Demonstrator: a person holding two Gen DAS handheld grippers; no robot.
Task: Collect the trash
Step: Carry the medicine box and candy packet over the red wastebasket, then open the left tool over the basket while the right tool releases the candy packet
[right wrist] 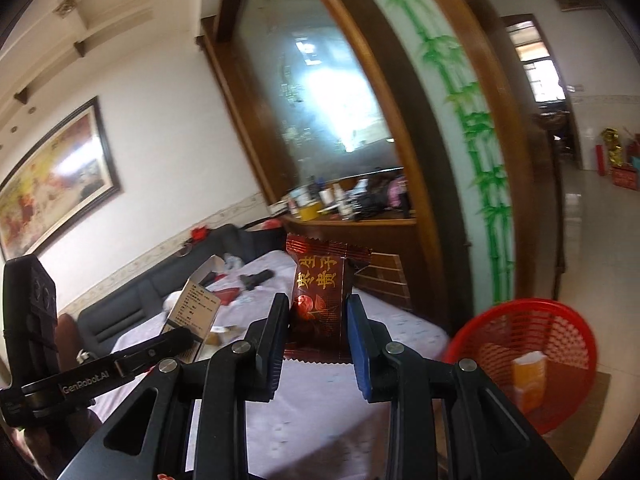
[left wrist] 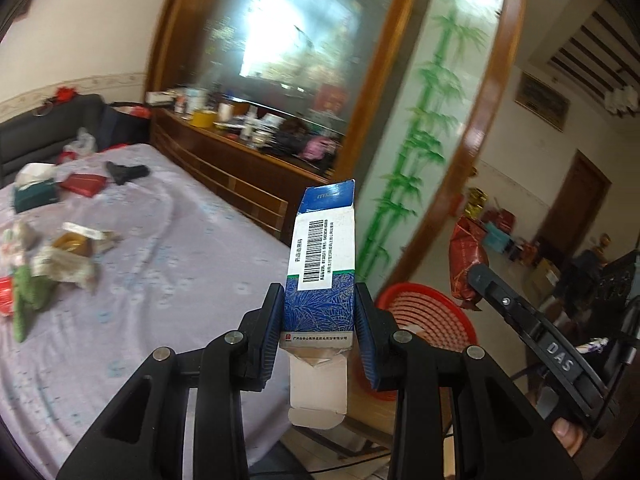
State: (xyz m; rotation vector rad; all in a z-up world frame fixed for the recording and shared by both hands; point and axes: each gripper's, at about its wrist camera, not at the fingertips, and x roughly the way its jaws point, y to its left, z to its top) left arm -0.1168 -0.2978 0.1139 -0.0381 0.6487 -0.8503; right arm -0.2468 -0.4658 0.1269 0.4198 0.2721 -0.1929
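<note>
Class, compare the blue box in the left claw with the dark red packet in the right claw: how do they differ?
The blue box is stiff cardboard with a barcode; the red packet is soft foil with gold characters. The box is long, its bottom flap open; the packet is short and sealed. Both stand upright, clamped in a claw.

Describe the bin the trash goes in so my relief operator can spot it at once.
Start at the bed with the lilac sheet, then look past its foot to the floor beside the bamboo-painted panel. The bin stands there: a round, red plastic mesh basket, the only one, with an orange-and-white carton already inside.
</note>
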